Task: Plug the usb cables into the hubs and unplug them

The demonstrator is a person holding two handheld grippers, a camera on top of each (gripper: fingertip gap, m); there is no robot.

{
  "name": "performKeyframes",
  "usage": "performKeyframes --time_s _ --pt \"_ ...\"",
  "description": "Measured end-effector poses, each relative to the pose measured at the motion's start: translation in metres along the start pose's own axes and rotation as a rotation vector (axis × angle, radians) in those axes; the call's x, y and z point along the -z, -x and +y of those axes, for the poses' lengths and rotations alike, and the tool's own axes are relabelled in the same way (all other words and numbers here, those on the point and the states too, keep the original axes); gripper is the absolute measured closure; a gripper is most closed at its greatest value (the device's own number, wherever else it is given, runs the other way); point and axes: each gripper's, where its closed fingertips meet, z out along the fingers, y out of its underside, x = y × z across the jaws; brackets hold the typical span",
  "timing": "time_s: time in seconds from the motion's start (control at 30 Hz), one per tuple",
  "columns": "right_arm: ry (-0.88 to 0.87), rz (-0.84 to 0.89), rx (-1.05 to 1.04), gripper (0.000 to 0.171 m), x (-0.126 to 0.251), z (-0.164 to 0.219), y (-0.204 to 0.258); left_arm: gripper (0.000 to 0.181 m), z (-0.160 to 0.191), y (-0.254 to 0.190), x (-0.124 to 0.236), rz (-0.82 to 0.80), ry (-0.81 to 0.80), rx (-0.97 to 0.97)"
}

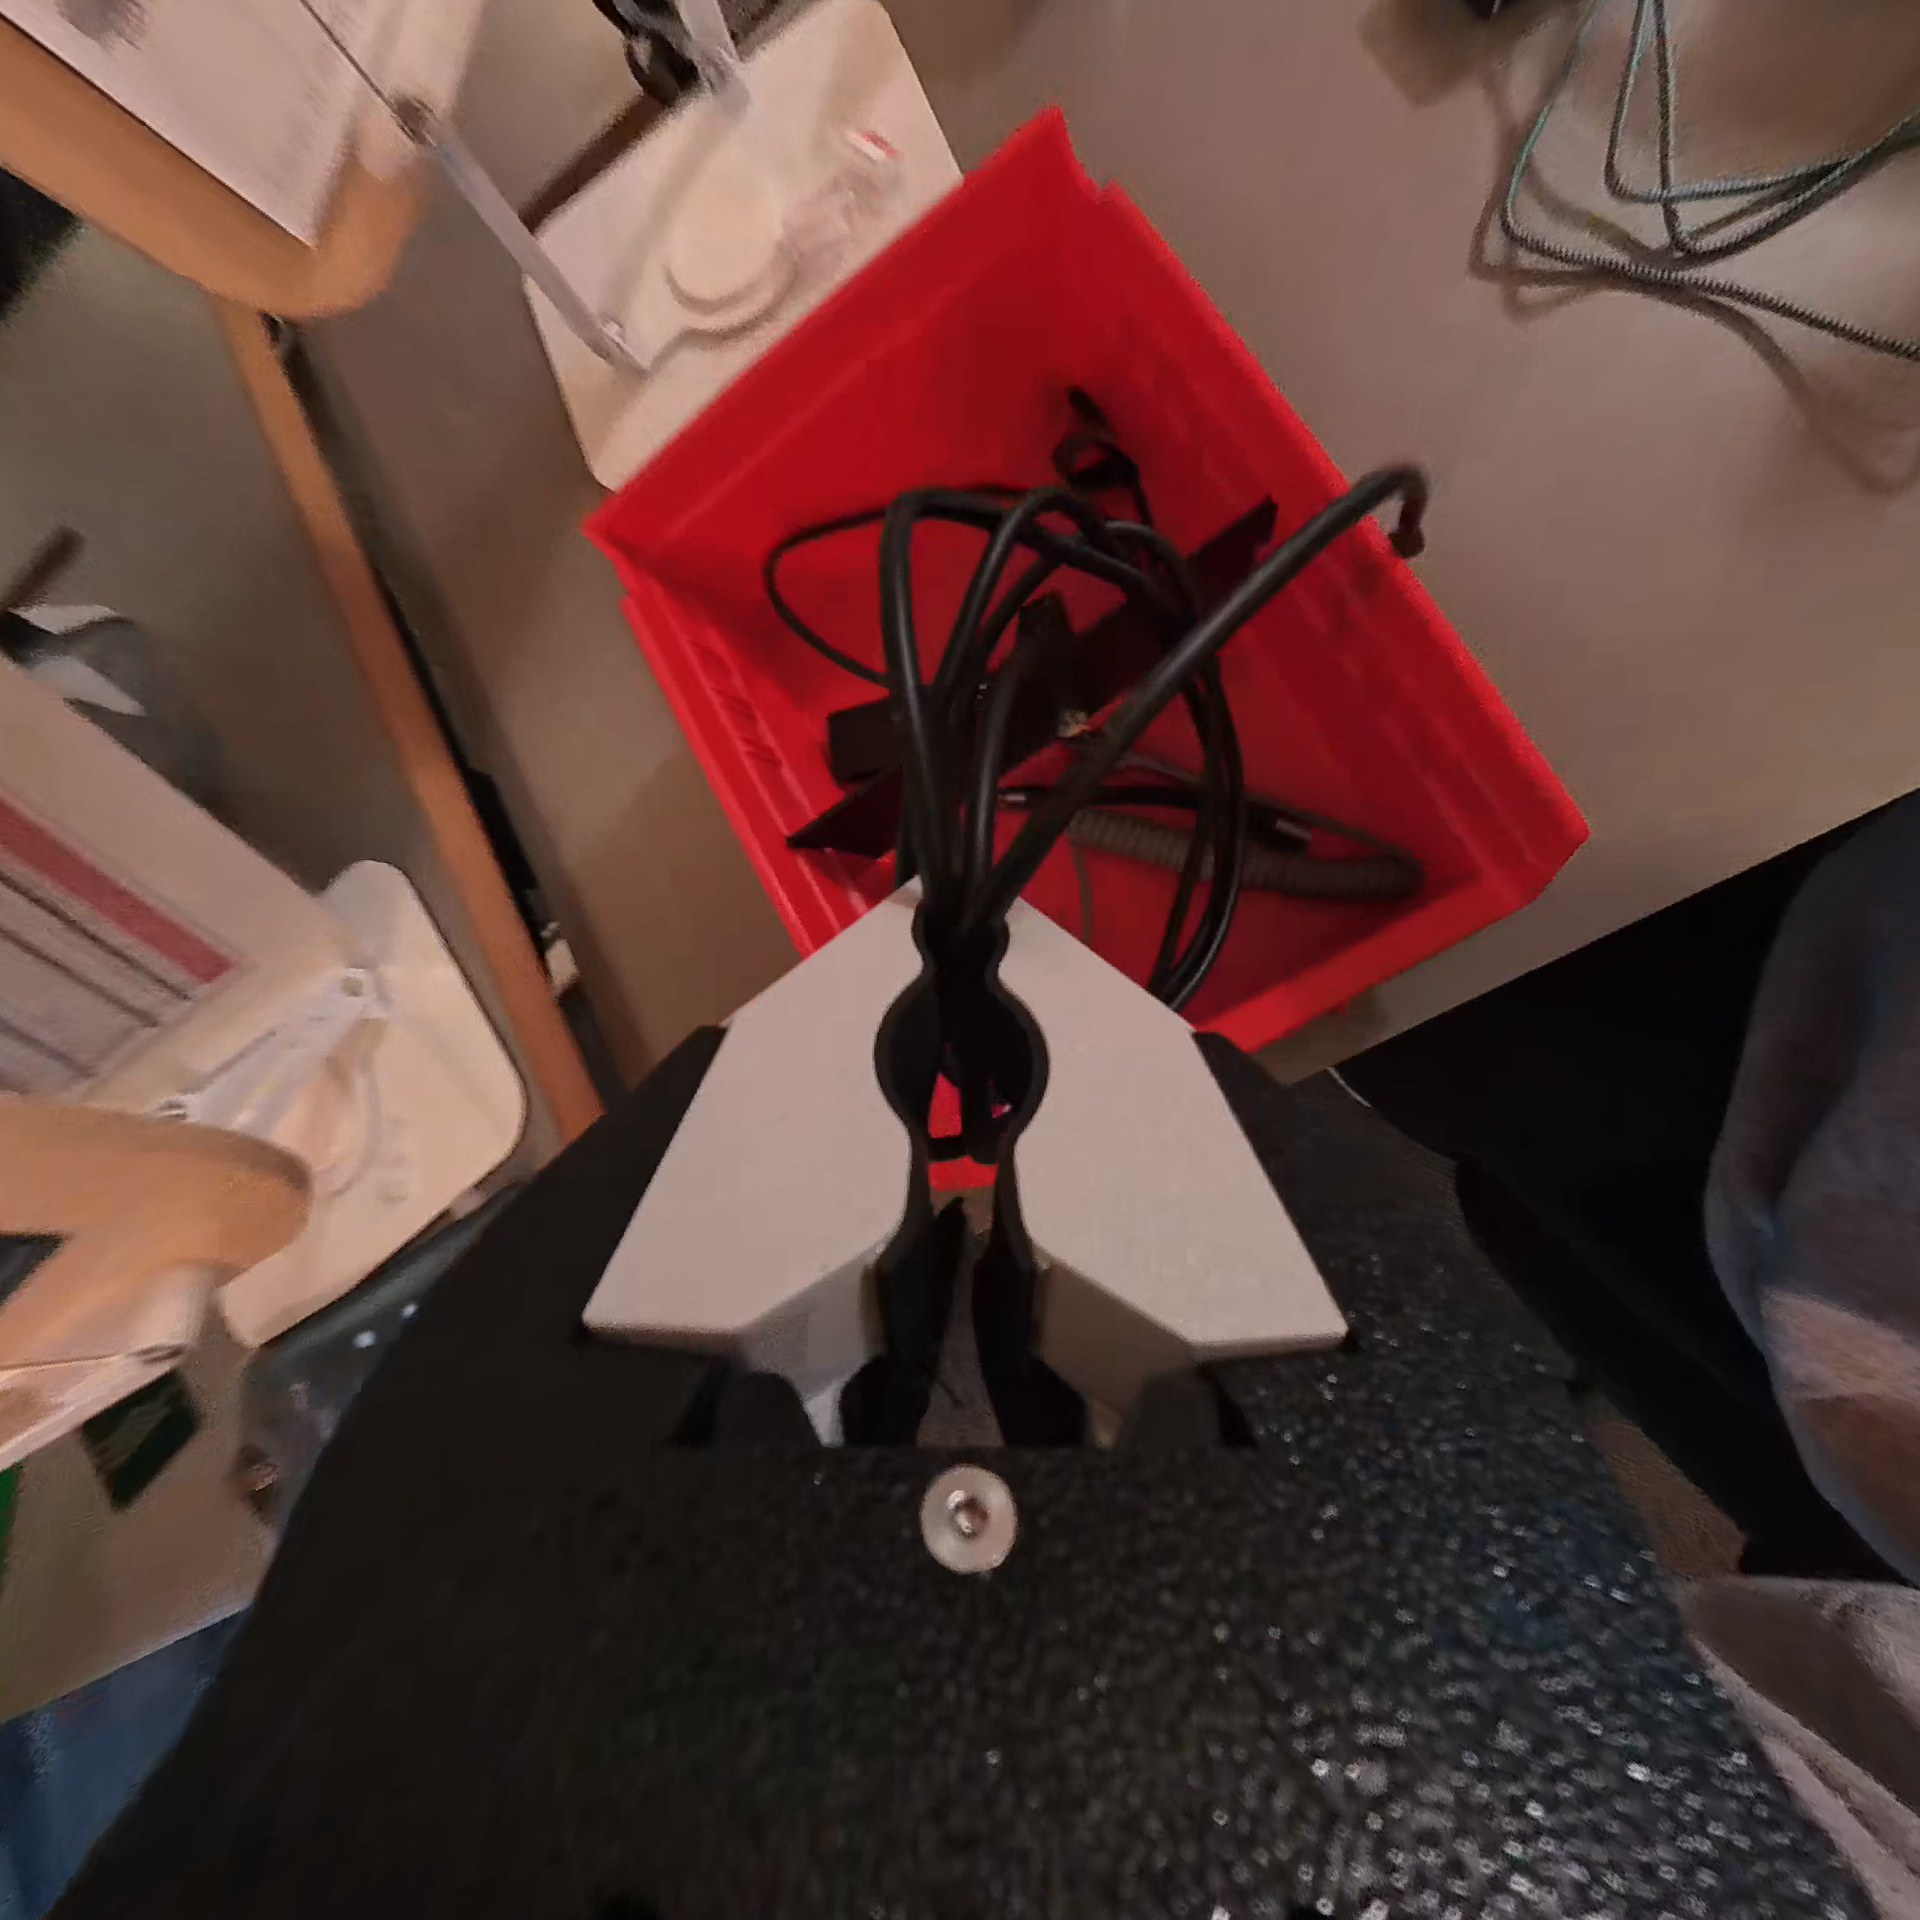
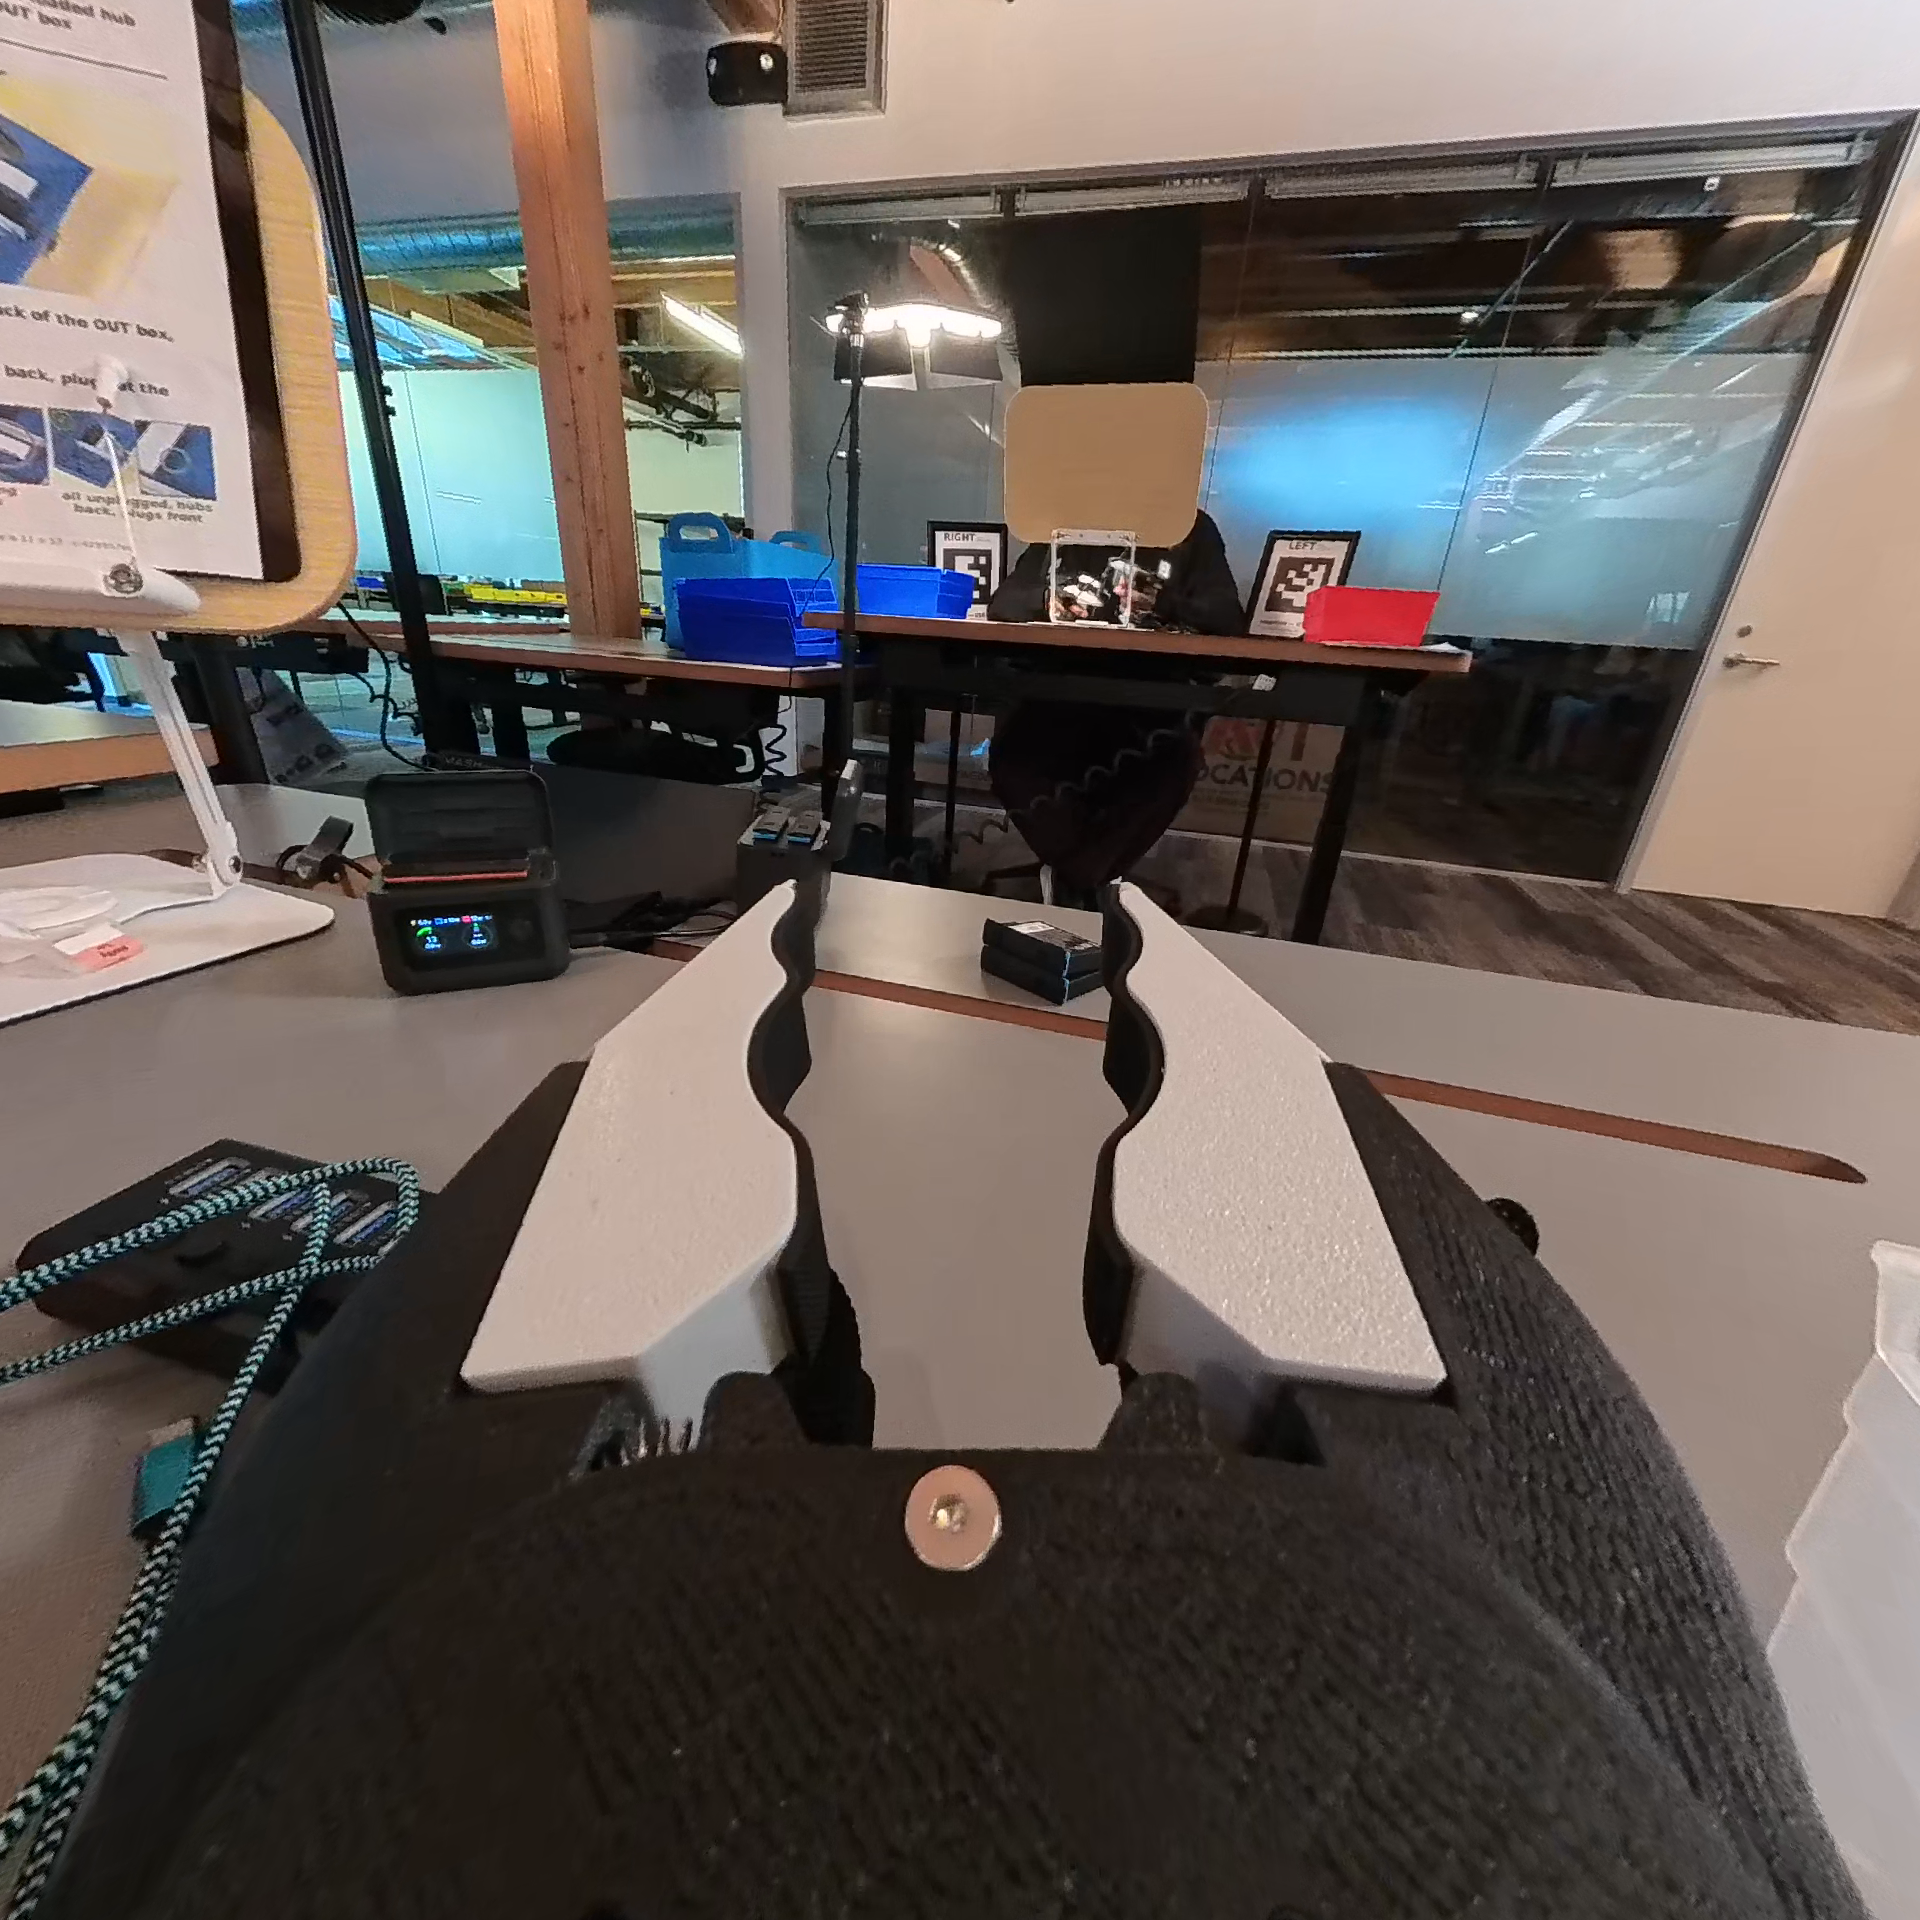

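Note:
In the left wrist view my left gripper [image 1: 956,925] is shut on a bundle of black cables [image 1: 997,665] and holds it just above a red bin [image 1: 1039,312]. The cable loops trail down into the bin, where more black cables and dark parts lie. In the right wrist view my right gripper [image 2: 956,904] is open and empty, held level above the grey table [image 2: 1558,1039]. A black USB hub [image 2: 208,1226] lies at the lower left, with a teal braided cable [image 2: 239,1382] draped over it.
A dark charger case with a lit screen [image 2: 468,914] and stacked black batteries [image 2: 1039,951] stand farther back. A white stand base [image 2: 156,925] is at the left, a translucent container [image 2: 1860,1558] at the right. Loose braided cables [image 1: 1662,208] lie beyond the bin. Spacing between my two grippers at the tips: around 60 cm. Measured from the fingertips, the black USB hub [image 2: 208,1226] is 15 cm or so from the right gripper and 45 cm from the left.

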Motion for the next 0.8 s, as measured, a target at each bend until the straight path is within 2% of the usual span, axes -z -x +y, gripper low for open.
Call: performKeyframes --time_s 0.23,0.43,0.6,0.8 --pt "0.000 -0.001 -0.004 0.117 0.001 0.000 0.000 0.181 -0.025 0.019 0.030 -0.124 -0.002 -0.080" --pt "-0.002 0.002 -0.010 0.117 0.001 0.000 -0.001 0.181 -0.048 0.034 0.050 -0.242 -0.064 -0.103" --pt "-0.003 -0.001 -0.013 0.117 0.000 0.000 -0.001 0.181 -0.049 0.040 0.056 -0.280 -0.030 -0.131" --pt "-0.003 -0.003 -0.015 0.117 0.000 0.000 0.000 0.181 -0.074 0.040 0.092 -0.290 -0.201 -0.118"
